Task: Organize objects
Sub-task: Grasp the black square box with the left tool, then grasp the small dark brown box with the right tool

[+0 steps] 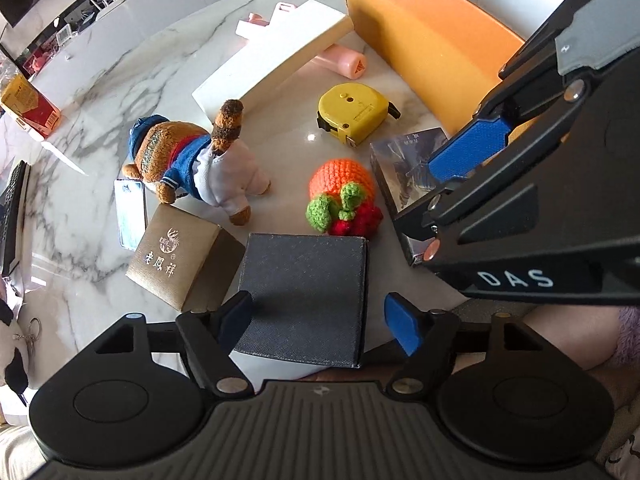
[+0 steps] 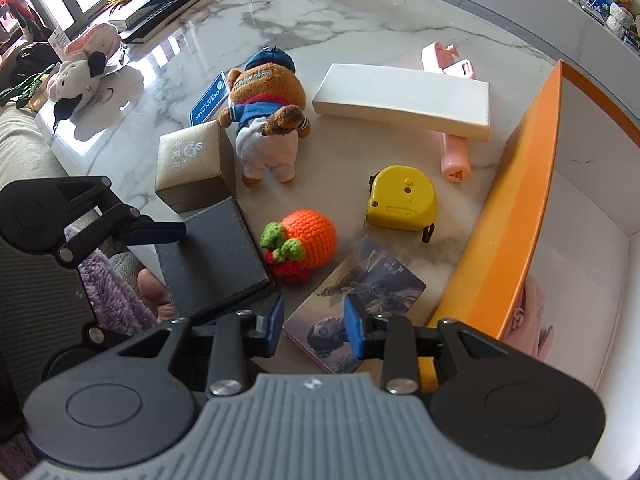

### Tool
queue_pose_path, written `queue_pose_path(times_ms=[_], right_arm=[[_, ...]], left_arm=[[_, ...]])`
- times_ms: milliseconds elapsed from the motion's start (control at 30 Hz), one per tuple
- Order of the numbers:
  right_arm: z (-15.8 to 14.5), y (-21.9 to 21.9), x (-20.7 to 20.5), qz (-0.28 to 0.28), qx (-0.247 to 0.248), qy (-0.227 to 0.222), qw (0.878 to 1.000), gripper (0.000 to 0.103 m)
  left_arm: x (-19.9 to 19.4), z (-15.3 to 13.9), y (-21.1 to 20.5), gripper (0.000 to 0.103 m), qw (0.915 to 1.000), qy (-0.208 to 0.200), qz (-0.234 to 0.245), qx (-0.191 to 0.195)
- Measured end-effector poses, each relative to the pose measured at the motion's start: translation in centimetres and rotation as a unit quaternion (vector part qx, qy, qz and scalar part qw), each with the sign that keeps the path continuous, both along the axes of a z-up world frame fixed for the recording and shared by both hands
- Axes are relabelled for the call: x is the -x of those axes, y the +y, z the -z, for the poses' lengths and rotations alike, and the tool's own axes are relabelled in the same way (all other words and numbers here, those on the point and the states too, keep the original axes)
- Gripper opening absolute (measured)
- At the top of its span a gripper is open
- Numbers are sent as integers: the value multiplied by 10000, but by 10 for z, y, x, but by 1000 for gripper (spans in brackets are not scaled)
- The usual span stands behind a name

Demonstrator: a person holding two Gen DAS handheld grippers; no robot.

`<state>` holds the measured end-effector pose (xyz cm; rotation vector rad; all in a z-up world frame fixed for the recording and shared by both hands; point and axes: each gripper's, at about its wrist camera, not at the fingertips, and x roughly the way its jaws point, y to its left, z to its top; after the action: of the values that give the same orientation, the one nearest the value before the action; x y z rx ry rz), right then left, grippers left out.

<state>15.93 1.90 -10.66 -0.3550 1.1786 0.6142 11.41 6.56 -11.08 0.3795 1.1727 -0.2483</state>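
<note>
Left wrist view: left claw (image 1: 318, 320) spread wide straddling dark grey square box (image 1: 304, 292) at lower centre, right claw (image 2: 314, 326) half-open over illustrated card (image 2: 360, 300); centre pads on box sides before closing.

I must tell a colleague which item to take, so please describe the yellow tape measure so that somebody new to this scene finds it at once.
Start at the big orange box on the right side of the marble table. Just left of its wall lies the yellow tape measure, flat, between the crocheted orange fruit and the long white box. It is the only yellow hard-plastic thing there, rounded, with a black strap at one corner.
</note>
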Motion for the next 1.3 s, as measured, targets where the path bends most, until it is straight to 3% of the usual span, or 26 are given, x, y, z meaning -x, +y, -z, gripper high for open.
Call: queue_pose_path(times_ms=[100, 233, 467, 567, 700, 733, 800, 900, 967, 1033, 1067, 1167, 1300], right_arm=[[3, 3, 1, -101, 107, -38, 9999, 35], [2, 4, 3, -307, 116, -3, 9995, 41], [-5, 3, 3, -571, 235, -106, 9980, 43], [-3, 5, 3, -626, 296, -90, 9976, 43], [-2, 9, 2, -664, 99, 44, 9977, 42], [-2, 12, 2, -670, 19, 86, 9977, 38], [-1, 17, 1, -671, -46, 166, 9976, 25], [1, 23, -3, -475, 186, 86, 9987, 24], [4, 22, -11, -186, 267, 179, 9993, 26], [7, 19, -20, 111, 291, 377, 9988, 48], [9, 21, -22, 194, 376, 409, 9983, 52], [18, 26, -25, 443, 687, 408, 9958, 55], [25, 29, -26, 917, 711, 488, 9920, 62]], left_arm=[[-4, 4, -2, 94, 9999, -5, -41, -143], [-9, 8, 1, 80, 9983, -77, -316, -481], [-8, -6, 32, 70, 9959, 69, -775, 464], [-7, -13, 48, 61, 9904, 148, -978, 970], [-7, -20, 67, 42, 9816, 206, -1137, 1520], [-7, -21, 71, 41, 9794, 227, -1162, 1636], [-5, -24, 78, 41, 9768, 260, -1219, 1743], [-5, -26, 81, 41, 9799, 190, -1252, 1539], [-6, -24, 81, 41, 9811, 166, -1302, 1424], [-6, -23, 81, 41, 9798, 121, -1362, 1461], [-6, -23, 80, 41, 9792, 92, -1380, 1486], [-7, -22, 80, 41, 9782, 36, -1383, 1547], [-6, -21, 78, 41, 9791, -37, -1338, 1529]])
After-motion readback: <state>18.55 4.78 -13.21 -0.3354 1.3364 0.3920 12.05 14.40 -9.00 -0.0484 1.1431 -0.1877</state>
